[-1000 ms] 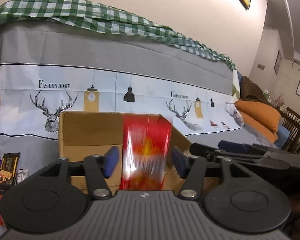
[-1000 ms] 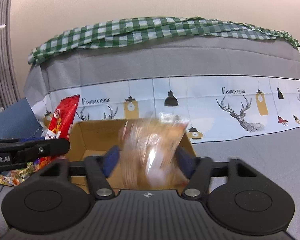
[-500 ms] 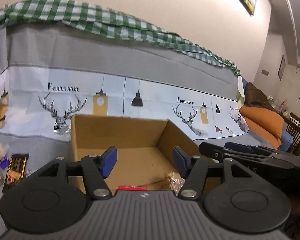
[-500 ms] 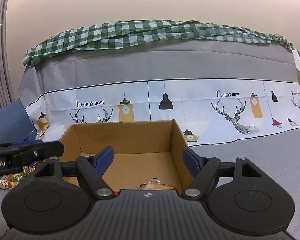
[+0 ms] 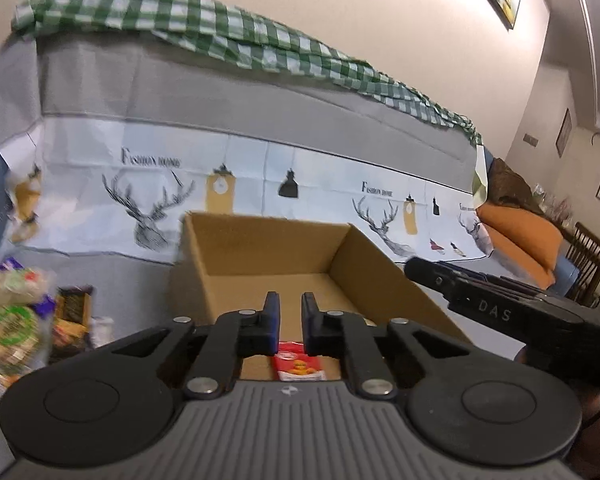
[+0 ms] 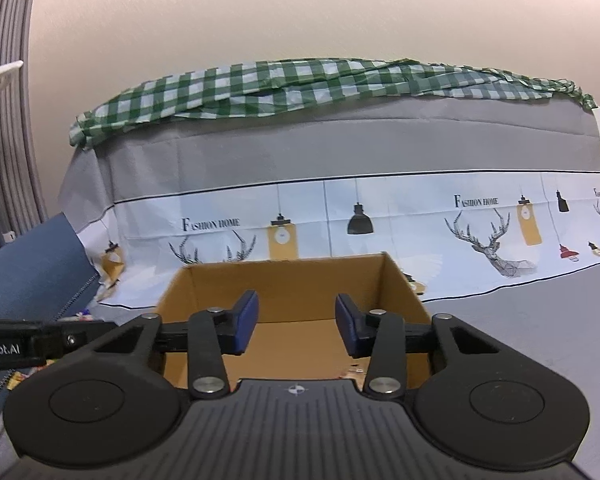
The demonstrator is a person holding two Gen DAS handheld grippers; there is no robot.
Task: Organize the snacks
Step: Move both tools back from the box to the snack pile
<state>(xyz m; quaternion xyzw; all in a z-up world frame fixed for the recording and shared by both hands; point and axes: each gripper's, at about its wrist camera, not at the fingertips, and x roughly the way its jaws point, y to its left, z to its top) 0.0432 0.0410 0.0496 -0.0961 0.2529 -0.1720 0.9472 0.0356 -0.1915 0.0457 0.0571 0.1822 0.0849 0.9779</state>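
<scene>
One cardboard box [image 5: 284,276] stood open on the grey-covered surface, its far wall against the printed cloth [image 5: 240,184]. One red snack packet [image 5: 298,364] lay flat on the box floor, at the near edge below the left gripper [image 5: 287,312]. That gripper's two fingers [image 5: 271,312] had just been closing and stood clenched to a narrow slit with nothing between them. The right gripper [image 6: 296,320] was over the same box; its two fingers [image 6: 247,316] had also just been closing, yet remained apart and released, nothing between them. A scrap of a second packet [image 6: 352,372] showed at the box's near edge. Several loose snacks [image 5: 12,320], blurred and uncountable, lay left of the box. One green checked cloth [image 6: 300,80] topped the backrest.
</scene>
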